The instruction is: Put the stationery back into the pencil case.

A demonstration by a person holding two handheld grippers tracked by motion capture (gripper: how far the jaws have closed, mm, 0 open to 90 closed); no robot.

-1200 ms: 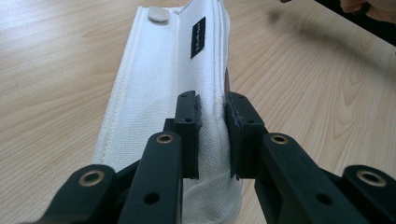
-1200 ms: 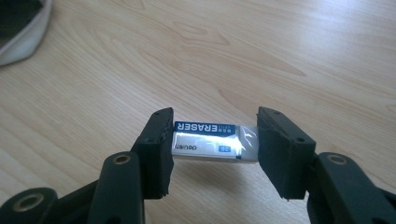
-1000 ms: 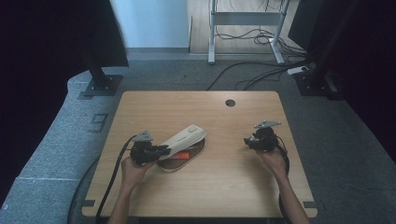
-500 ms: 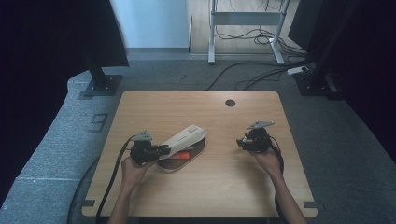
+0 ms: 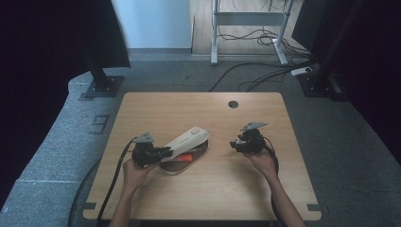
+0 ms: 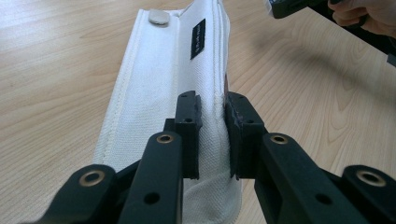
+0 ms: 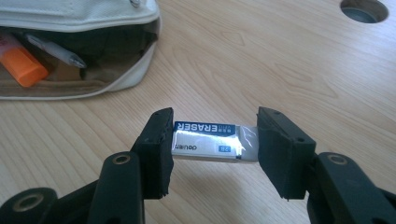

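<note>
The right tool (image 7: pixel 212 140) grips a small, light, stiff eraser (image 7: pixel 210 141) end to end just above the surface's middle, its glossy wrapper likely slippery, while the left tool (image 6: pixel 211 123) pinches the soft pencil case's (image 6: pixel 154 98) raised flap.

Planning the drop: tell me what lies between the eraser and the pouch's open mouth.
Bare wooden table separates the wrapped white eraser from the white fabric pouch, per the right gripper view.
</note>
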